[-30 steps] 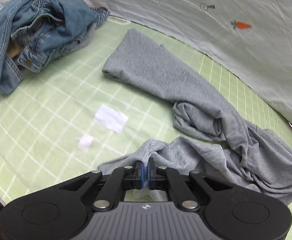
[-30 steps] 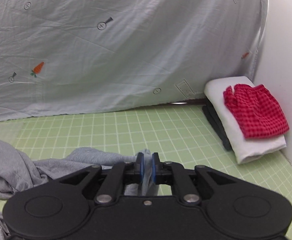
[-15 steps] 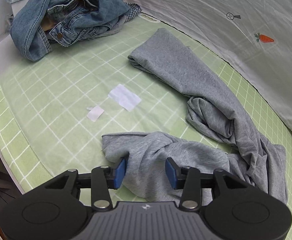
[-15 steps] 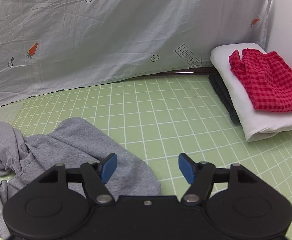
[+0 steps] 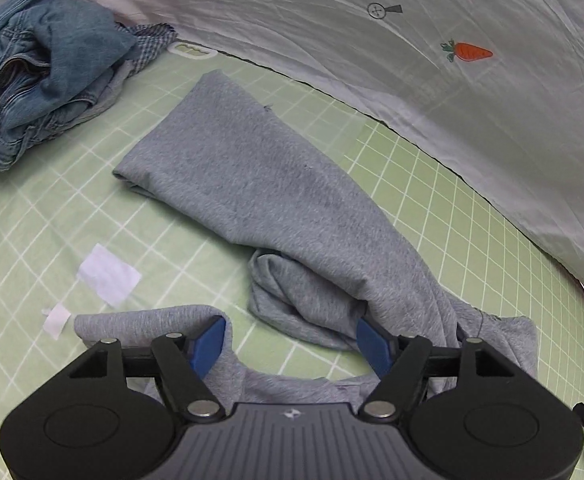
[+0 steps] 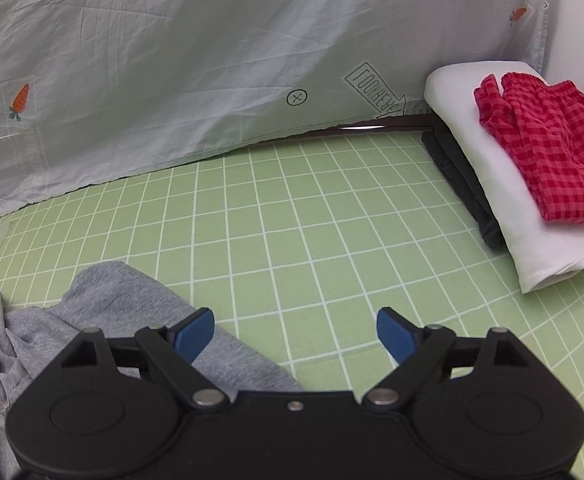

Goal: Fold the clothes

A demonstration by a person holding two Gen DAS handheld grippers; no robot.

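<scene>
A grey garment lies crumpled on the green grid mat, one long part stretched toward the far left, the rest bunched near me. My left gripper is open and empty, its blue pads spread just above the bunched near edge. In the right wrist view the same grey garment lies at the lower left. My right gripper is open and empty; its left pad hovers over the cloth's edge, its right pad over bare mat.
A heap of blue jeans sits at the far left. Two white paper scraps lie on the mat. A folded stack with a red checked garment on white cloth stands at the right. A printed sheet hangs behind.
Both grippers were shut on the grey garment a second ago. Both have opened wide and let it go, and the cloth now lies on the mat.
</scene>
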